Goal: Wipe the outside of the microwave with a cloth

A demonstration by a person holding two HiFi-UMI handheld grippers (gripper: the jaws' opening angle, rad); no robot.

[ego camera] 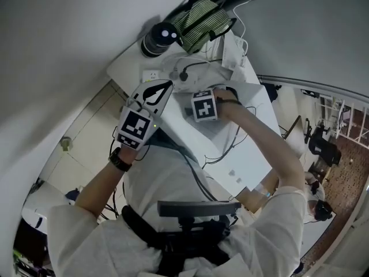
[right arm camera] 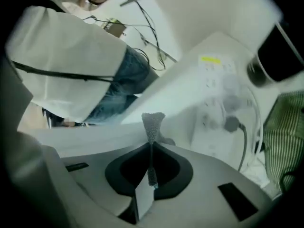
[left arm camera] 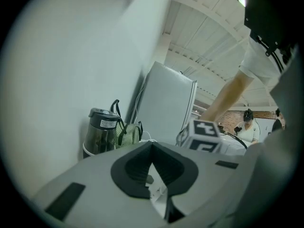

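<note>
nearest the lens, a black bracket [ego camera: 196,208] sits at the person's chest over a white shirt. at the far left, the left gripper [left arm camera: 152,148] is raised beside the wall; its jaws meet at the tips with nothing between them, so it carries nothing. beyond it, against the wall, stand a dark flask [ego camera: 160,38] and a green striped bag [ego camera: 203,17]. toward the middle, the right gripper [right arm camera: 152,148] is closed tight on the cloth [right arm camera: 153,122], a thin grey textured strip pinched edge-on, its short free end fanning out just past the jaw tips. this gripper is held over the top of the white microwave [ego camera: 245,154]; whether the cloth touches the casing cannot be told. to the right, a white power strip [right arm camera: 223,99] with a plugged-in lead lies near the bag. assessment: the cloth looks light, soft and limp, so it will fold and drag rather than push. a hold close to its edge leaves little face for wiping. a deeper bite on a bunched fold would likely serve better. the microwave casing appears smooth, stiff and heavy enough to stay put under light pressure.
</note>
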